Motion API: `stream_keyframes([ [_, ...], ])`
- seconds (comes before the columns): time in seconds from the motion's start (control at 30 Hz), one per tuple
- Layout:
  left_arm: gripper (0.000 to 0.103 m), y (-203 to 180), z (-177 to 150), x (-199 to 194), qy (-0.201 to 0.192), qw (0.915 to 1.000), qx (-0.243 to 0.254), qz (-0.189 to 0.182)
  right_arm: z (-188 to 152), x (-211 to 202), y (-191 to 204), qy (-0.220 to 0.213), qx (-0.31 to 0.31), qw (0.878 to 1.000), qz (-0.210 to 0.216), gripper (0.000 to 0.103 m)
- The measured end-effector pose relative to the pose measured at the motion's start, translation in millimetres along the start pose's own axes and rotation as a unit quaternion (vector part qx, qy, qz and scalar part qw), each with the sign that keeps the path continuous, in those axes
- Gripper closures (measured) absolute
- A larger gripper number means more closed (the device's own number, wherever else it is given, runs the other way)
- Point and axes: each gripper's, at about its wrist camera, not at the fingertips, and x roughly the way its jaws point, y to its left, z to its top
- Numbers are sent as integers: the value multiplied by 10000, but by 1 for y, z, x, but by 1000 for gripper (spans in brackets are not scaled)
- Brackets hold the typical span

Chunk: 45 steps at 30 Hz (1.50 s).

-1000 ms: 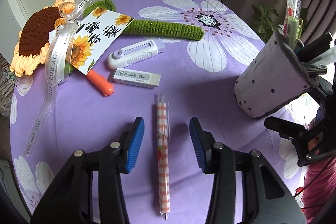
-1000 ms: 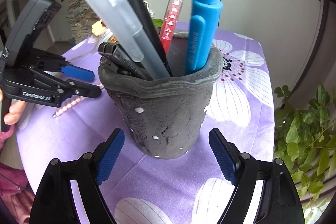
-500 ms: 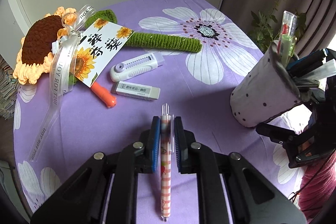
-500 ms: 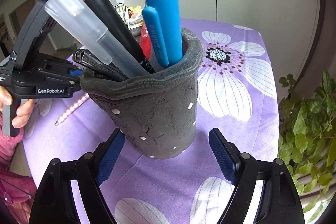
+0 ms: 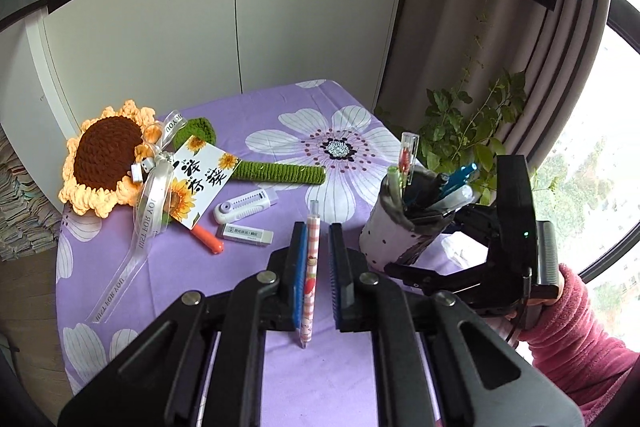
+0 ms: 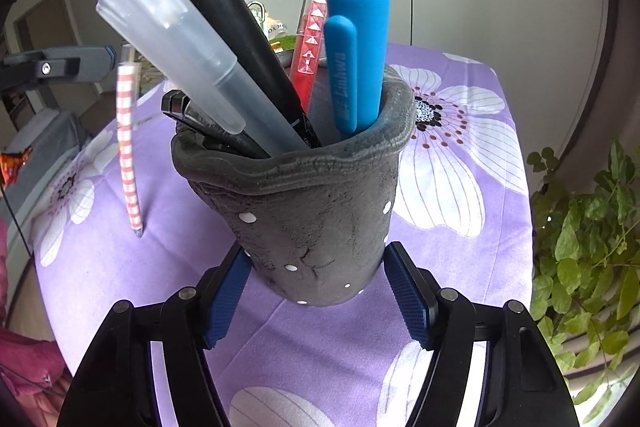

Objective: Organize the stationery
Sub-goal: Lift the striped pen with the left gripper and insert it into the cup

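My left gripper [image 5: 317,267] is shut on a pink-and-white checked pen [image 5: 311,263] and holds it lifted above the purple flowered tablecloth [image 5: 280,131]. The pen also shows in the right wrist view [image 6: 127,143], hanging nearly upright left of the holder. My right gripper [image 6: 316,291] is shut on the base of a grey dotted pen holder [image 6: 312,227], which also shows in the left wrist view [image 5: 390,231]. The holder contains a blue pen [image 6: 356,43], a black marker [image 6: 248,59], a frosted pen [image 6: 176,47] and a red clear pen [image 6: 312,35].
On the cloth lie a white eraser [image 5: 245,233], a white correction tape [image 5: 244,205], an orange pen [image 5: 208,241], and a crochet sunflower [image 5: 106,157] with card and ribbon. A leafy plant [image 6: 588,227] stands beyond the table's right edge.
My left gripper closed on the checked pen and lifted it off the cloth. My right gripper closed from wide open onto the pen holder's base.
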Motion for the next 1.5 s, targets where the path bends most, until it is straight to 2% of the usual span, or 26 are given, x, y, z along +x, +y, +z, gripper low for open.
stream_keyframes([
  [0.13,95,-13,16,-13,-304,9993,212,-92,0,-1,-1,10,42,10000,50,33],
  [0.2,94,-18,21,-8,-274,9991,316,-80,0,-1,0,11,41,10000,46,33],
  [0.3,91,-19,18,23,104,9990,417,87,1,-1,-1,11,41,10000,47,33],
  [0.37,91,-16,12,54,546,9975,443,114,1,-1,-1,11,44,10000,50,33],
  [0.47,92,-10,2,98,1167,9925,357,-73,1,-1,-1,10,41,10000,46,33],
  [0.53,91,-12,-4,118,1424,9889,384,-180,1,-1,-1,10,40,10000,44,33],
  [0.67,61,-19,-12,141,1542,9862,598,-105,1,-1,-1,11,45,10000,49,33],
  [0.7,61,-20,-12,144,1519,9863,646,-39,1,-1,0,11,48,10000,49,33],
  [0.8,63,-19,-11,152,1545,9860,619,-48,1,-2,0,6,77,10000,-13,33],
  [0.9,64,-15,-13,164,1734,9831,588,-96,1,-2,-1,-1,149,9999,-7,33],
  [0.93,64,-15,-13,164,1642,9845,614,-73,1,-3,0,-1,143,9999,-15,33],
  [1.0,82,-14,-14,162,1649,9842,640,-11,1,-3,2,-2,117,9999,-46,33],
  [1.07,92,-9,-15,157,1703,9841,502,7,1,-4,3,1,119,9999,-44,33],
  [1.27,92,12,-36,132,1820,9827,324,141,0,-4,4,-1,119,9999,-42,33],
  [1.37,90,12,-43,123,1866,9813,409,243,0,-4,5,-1,116,9999,-47,33],
  [1.43,85,9,-45,120,1855,9810,490,277,0,-4,5,-2,117,9999,-48,33],
  [1.5,60,6,-43,122,1792,9818,542,331,1,-4,5,-2,116,9999,-49,33],
])
